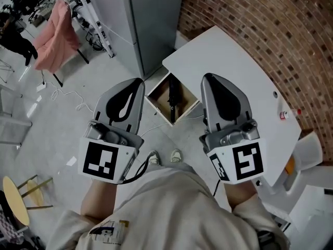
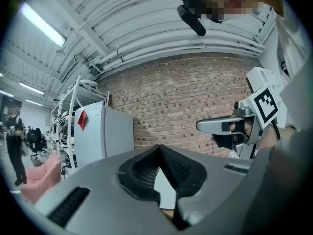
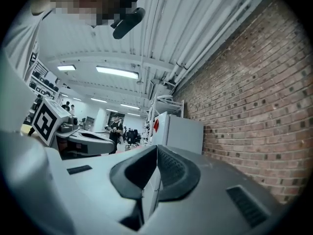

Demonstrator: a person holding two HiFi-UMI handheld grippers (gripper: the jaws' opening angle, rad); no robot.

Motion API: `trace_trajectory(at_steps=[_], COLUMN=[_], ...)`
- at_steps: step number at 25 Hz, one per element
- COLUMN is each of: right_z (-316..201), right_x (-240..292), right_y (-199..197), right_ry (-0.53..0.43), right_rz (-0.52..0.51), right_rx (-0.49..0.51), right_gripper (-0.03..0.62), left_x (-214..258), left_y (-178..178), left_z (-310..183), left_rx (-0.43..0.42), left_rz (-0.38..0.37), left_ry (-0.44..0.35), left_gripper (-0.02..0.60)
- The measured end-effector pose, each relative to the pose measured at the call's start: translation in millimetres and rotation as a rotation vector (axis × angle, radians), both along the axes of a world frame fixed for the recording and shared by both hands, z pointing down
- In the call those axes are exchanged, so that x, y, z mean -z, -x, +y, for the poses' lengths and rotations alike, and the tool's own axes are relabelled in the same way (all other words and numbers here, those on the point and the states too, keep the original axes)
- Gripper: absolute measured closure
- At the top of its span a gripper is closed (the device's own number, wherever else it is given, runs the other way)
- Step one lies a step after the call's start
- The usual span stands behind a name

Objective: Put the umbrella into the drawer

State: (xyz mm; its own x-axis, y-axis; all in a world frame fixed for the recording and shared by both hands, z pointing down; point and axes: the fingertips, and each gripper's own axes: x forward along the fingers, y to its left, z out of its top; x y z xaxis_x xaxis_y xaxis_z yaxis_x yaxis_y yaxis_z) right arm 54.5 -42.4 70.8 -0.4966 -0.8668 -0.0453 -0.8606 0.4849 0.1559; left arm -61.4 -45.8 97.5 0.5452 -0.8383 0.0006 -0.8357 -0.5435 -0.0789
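A black folded umbrella (image 1: 173,99) lies inside the open wooden drawer (image 1: 159,109) under the white table (image 1: 229,61), far below both grippers. In the head view my left gripper (image 1: 139,81) and right gripper (image 1: 207,77) are held up side by side in front of the chest, either side of the drawer as seen from above. Both point level and hold nothing. The left gripper view shows its jaws (image 2: 159,148) meeting at the tip, with the right gripper (image 2: 200,126) beside it. The right gripper (image 3: 156,148) is shut too, and its view shows the left gripper (image 3: 115,140).
A brick wall (image 1: 270,20) curves behind the table. A tall grey cabinet (image 1: 140,20) stands left of the drawer. A small bottle (image 1: 289,113) sits on the table's right end. A pink cloth (image 1: 54,35) hangs at far left, and a yellow stool (image 1: 15,199) stands at lower left.
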Motion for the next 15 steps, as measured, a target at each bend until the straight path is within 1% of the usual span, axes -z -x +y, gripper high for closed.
trace_trajectory(at_steps=[2,6,10,13,15], right_z=[8,19,23,26,28], right_x=[0,-7,-17,-23,-26], right_y=[-1,-2,-5,-7,-7], right_ry=[0.001,0.016,0.049,0.065,0.074], right_rz=[0.001,0.014,0.035,0.036,0.034], right_rx=[0.002,0.009,0.013,0.014,0.020], right_gripper=[0.585,0.585,0.586,0.586,0.586], left_x=[-1,-5,-17,-27,-29], left_y=[-1,2,-2,-9,-12], left_z=[7,18,25,29,31], left_rx=[-0.001,0.019,0.010,-0.003,-0.007], left_rz=[0.002,0.040,-0.004,-0.007,-0.008], left_ry=[-0.006,0.000,0.018,0.050,0.057], left_gripper=[0.574,0.574,0.574,0.574,0.574])
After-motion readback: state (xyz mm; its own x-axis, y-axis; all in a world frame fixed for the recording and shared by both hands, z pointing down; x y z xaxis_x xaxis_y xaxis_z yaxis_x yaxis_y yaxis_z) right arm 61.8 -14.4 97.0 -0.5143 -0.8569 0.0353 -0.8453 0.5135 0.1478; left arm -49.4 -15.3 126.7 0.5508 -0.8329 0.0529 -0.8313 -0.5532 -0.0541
